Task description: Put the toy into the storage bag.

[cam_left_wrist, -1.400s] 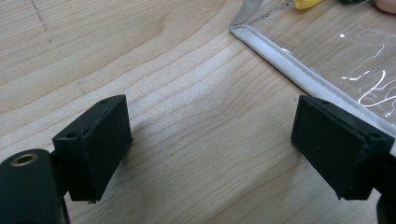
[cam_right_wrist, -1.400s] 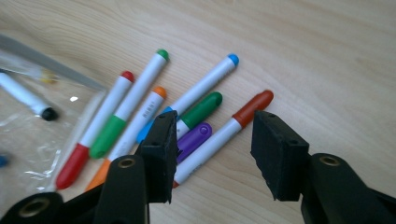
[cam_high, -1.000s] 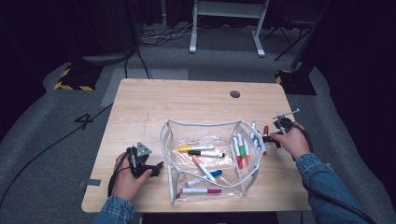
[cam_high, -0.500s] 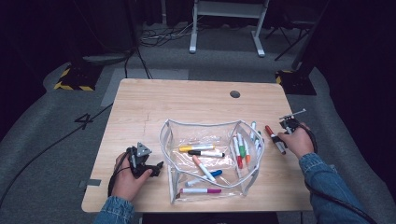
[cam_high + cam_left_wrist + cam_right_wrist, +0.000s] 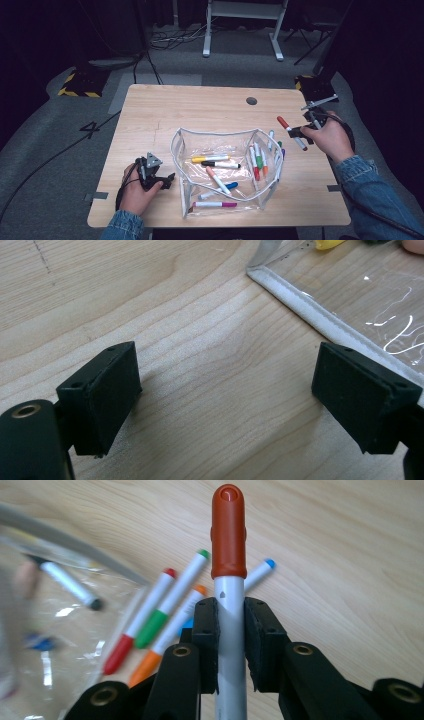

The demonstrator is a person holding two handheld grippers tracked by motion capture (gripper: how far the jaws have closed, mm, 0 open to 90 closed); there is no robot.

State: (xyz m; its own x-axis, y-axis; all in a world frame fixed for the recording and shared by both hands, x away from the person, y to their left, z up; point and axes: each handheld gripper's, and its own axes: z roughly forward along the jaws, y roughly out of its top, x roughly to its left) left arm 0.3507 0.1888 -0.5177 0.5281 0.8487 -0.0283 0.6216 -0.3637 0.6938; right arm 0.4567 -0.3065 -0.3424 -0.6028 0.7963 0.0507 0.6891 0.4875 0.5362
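On the pale wooden desk (image 5: 200, 115), centre front, sat a clear plastic pouch with white piped edging (image 5: 226, 170), open at the top. Inside lay loose markers: one yellow-capped (image 5: 210, 158), one black-capped (image 5: 220, 164), one pink-capped (image 5: 214, 204) and one blue-capped (image 5: 220, 189). More markers lay in a row at its right side, among them a red one (image 5: 137, 628), a green one (image 5: 171, 599) and an orange one (image 5: 167, 635).

Right claw (image 5: 231, 625): held above the desk's right edge, jaws closed tight on the white barrel of a red-capped marker (image 5: 229, 570). In the high view the marker's (image 5: 291, 132) long axis ran diagonally, red cap pointing up-left toward the far side of the desk, other end toward the person's hand. In the right gripper view the cap stood straight out beyond the jaws.

Left claw (image 5: 235, 400): low over the desk at front left, just beside the pouch's white edge (image 5: 320, 320), jaws spread wide, nothing between them.
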